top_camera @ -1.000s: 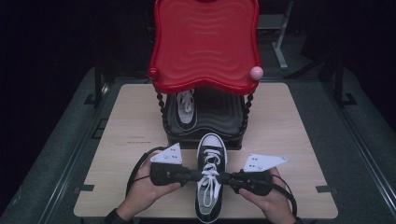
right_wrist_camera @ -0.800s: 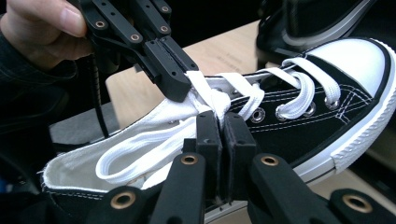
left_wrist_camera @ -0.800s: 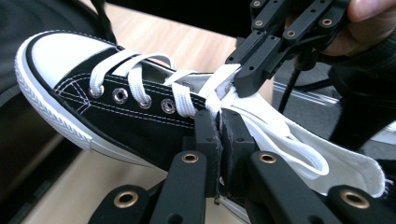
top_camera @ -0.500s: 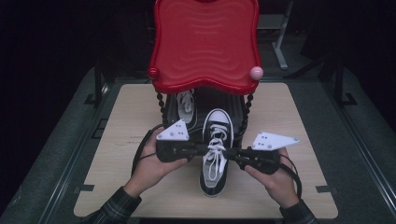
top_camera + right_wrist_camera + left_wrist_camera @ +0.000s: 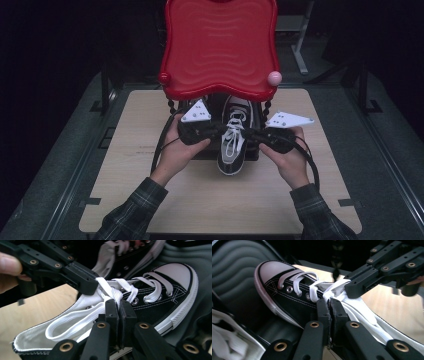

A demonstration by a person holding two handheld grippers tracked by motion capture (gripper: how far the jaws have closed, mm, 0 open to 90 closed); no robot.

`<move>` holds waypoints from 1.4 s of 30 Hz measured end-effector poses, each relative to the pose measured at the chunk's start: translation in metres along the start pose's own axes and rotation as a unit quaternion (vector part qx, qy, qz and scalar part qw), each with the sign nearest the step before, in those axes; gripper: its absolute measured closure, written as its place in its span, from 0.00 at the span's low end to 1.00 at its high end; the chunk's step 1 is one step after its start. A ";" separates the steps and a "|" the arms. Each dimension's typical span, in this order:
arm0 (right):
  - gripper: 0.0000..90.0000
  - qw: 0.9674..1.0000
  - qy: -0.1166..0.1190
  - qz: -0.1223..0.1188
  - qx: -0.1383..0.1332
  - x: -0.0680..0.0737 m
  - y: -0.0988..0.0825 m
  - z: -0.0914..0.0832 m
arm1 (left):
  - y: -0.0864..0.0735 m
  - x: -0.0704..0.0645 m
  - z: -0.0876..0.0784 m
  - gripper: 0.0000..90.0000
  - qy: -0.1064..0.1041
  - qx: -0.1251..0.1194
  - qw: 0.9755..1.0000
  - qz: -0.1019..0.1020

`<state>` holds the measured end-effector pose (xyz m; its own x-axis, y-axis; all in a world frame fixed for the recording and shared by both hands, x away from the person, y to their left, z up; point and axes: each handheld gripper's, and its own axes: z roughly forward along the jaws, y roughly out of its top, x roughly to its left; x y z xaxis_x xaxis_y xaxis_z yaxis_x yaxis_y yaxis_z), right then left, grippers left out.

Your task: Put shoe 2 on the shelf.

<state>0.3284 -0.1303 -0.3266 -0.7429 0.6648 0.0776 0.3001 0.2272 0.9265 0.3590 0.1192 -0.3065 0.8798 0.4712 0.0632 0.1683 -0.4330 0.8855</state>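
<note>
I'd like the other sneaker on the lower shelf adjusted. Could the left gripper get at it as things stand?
Probably not yet. The left gripper is shut on the held sneaker, whose toe sits in the shelf opening, and the red top tier overhangs the other sneaker. Once it lets go, that sneaker lies close beside it.

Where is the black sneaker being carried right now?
In the high view, the black sneaker sits centre-table between the left gripper and right gripper, its toe under the red shelf, beside another shoe.
</note>
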 end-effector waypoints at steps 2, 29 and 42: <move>0.96 1.000 -0.009 -0.002 0.000 -0.005 0.002 0.004 | 0.000 0.003 0.004 0.97 0.010 0.000 1.000 -0.002; 0.96 1.000 -0.018 0.011 0.002 -0.011 -0.003 0.016 | -0.067 -0.029 -0.030 0.49 -0.022 0.029 0.999 -0.001; 0.96 1.000 -0.016 0.012 0.004 -0.011 -0.001 0.017 | -0.088 -0.045 0.007 0.45 -0.013 0.044 0.999 0.017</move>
<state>0.3461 -0.1256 -0.3344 -0.7153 0.6932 0.0879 0.3223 0.2157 0.9217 0.3073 0.1307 -0.3901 0.8963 0.4363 0.0797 0.1757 -0.5143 0.8394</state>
